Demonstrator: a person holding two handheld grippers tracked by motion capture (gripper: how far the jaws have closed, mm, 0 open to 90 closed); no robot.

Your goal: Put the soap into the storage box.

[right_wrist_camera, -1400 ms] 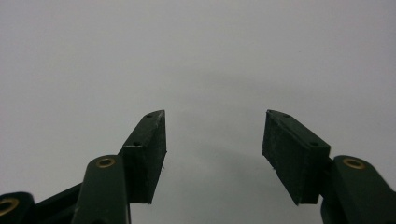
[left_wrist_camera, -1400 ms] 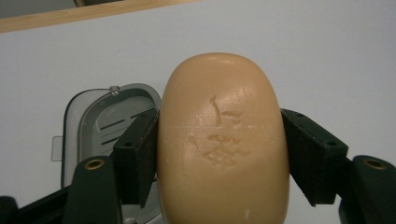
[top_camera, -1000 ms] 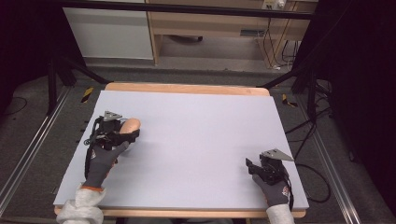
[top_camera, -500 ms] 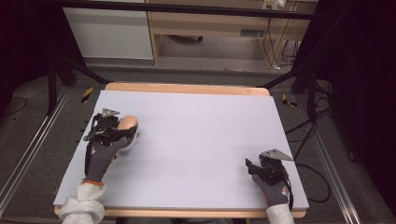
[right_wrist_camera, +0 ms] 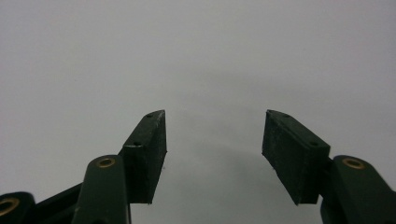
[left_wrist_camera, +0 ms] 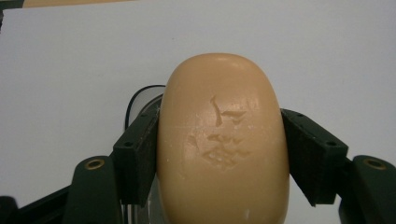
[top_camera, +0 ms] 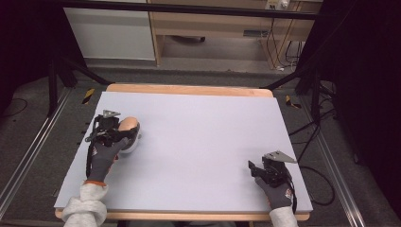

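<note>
A tan oval bar of soap [left_wrist_camera: 222,140] with a stamped mark stands between the jaws of my left gripper [left_wrist_camera: 222,144], which is shut on its sides. From above, the soap [top_camera: 128,125] and the left gripper [top_camera: 124,133] are at the table's left side. A pale, partly clear object [top_camera: 131,143] lies just under the soap; what it is I cannot tell. My right gripper [top_camera: 252,166] rests near the front right corner, and its jaws [right_wrist_camera: 215,140] are open with nothing between them.
The table [top_camera: 203,127] has a pale lilac top with a wooden edge. Black frame legs, cables and floor rails run along both sides, and cabinets stand beyond the far edge.
The left gripper with the soap has shifted slightly, and the pale object under it shows more. The right gripper has not moved.
</note>
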